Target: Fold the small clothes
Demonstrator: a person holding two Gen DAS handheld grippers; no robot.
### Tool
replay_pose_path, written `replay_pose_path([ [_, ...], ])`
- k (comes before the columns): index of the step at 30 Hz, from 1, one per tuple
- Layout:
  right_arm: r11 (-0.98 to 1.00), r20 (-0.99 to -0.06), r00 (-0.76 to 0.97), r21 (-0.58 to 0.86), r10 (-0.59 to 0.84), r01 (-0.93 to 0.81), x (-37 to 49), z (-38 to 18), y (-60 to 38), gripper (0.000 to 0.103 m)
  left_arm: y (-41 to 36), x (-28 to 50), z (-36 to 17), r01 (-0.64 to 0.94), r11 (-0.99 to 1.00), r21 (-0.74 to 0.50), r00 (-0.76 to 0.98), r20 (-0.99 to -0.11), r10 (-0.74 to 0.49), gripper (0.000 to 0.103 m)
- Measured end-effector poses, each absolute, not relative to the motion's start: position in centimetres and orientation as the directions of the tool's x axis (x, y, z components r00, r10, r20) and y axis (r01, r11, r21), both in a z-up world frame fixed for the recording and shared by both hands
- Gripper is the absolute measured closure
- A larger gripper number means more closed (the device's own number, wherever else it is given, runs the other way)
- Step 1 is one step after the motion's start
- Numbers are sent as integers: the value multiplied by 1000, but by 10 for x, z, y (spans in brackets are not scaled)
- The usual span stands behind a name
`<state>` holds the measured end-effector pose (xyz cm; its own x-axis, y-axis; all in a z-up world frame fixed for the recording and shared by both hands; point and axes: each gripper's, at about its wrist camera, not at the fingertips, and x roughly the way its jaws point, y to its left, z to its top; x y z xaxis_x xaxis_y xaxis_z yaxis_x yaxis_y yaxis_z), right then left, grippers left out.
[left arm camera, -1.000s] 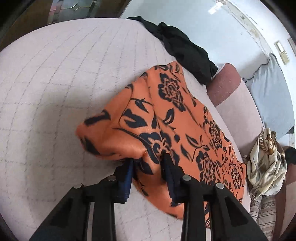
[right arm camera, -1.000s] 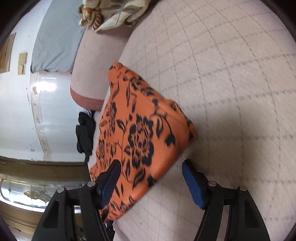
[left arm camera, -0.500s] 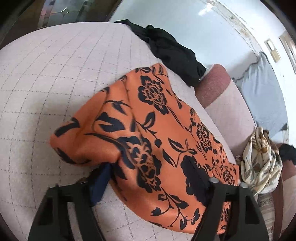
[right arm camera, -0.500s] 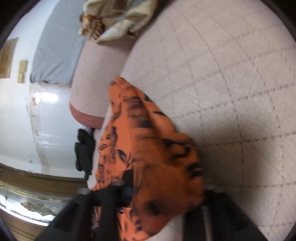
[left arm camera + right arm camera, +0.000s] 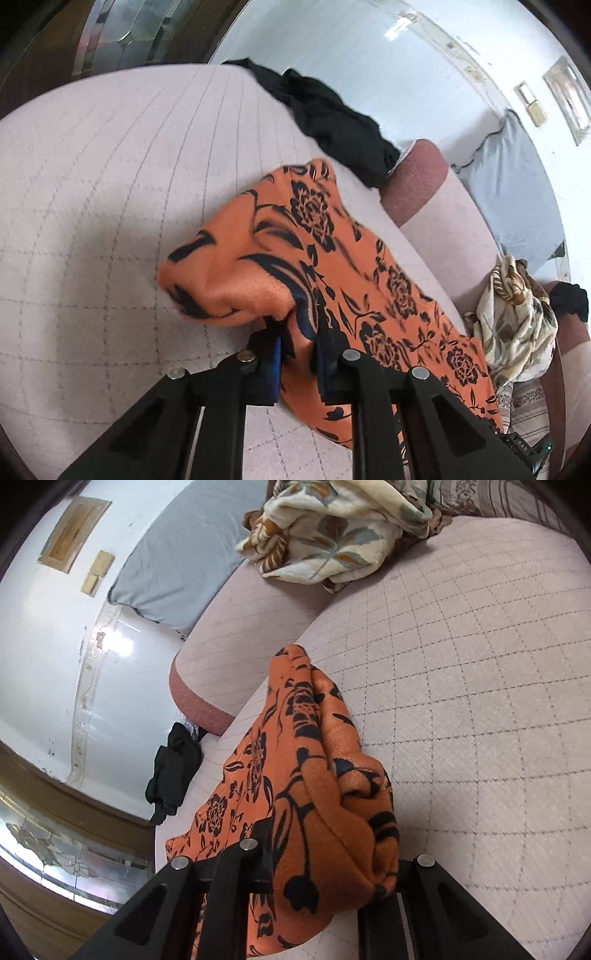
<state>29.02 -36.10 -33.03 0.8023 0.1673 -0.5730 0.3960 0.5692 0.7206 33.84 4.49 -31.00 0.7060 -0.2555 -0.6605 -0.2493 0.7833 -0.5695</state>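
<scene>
On the left, the left gripper (image 5: 297,347) is closing its jaws on the orange cloth (image 5: 317,258). A fold of the cloth sits between the two blue pads (image 5: 275,358), and they pinch it. From this fold the cloth bulges up and to the left, above the bed (image 5: 92,184). The rest of the cloth runs down to the right along the bed edge. The bed cover is pale pink with a grid of thin lines.

Behind the cloth, at the far edge of the bed, lies a black garment (image 5: 332,122), apart from the orange one. To the right there is a grey pillow (image 5: 517,192) against the wall, and lower right a cream floral cloth (image 5: 517,325) in a heap.

On the right, the right gripper (image 5: 332,878) is also closing, and a thick bunch of the orange cloth (image 5: 325,812) fills the space between its jaws, so it is pinched too. The pads are hidden under the fabric. The cloth hangs over the left jaw and trails toward the bed edge.
</scene>
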Motion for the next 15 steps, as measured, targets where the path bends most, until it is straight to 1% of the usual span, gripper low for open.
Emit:
replay_pose_path([
  [4,601,-571,808,699,143,387,269,-318,-362,87,43,322,-305,-216,779,-588,693,-654,-302,89],
  [7,605,-582,806,681,104,413,251,-315,-371,87,35,309,-315,-214,780,-588,639,-688,-343,88],
  [9,573,-604,793,680,84,457,243,-322,-383,87,35,305,-324,-229,768,-599,592,-711,-378,87],
  [11,506,-641,759,696,117,510,243,-339,-399,87,40,303,-332,-266,765,-586,554,-743,-376,82],
  [12,456,-658,736,710,158,537,243,-351,-406,84,46,302,-334,-277,754,-596,544,-744,-388,81],
  [13,390,-675,712,719,196,575,241,-363,-414,83,51,301,-334,-279,746,-604,543,-740,-396,81],
  [14,331,-681,699,726,219,603,238,-371,-421,79,58,297,-330,-283,743,-607,549,-738,-393,81],
  [15,281,-676,698,735,234,617,234,-377,-427,78,64,294,-327,-287,746,-601,559,-737,-379,80],
])
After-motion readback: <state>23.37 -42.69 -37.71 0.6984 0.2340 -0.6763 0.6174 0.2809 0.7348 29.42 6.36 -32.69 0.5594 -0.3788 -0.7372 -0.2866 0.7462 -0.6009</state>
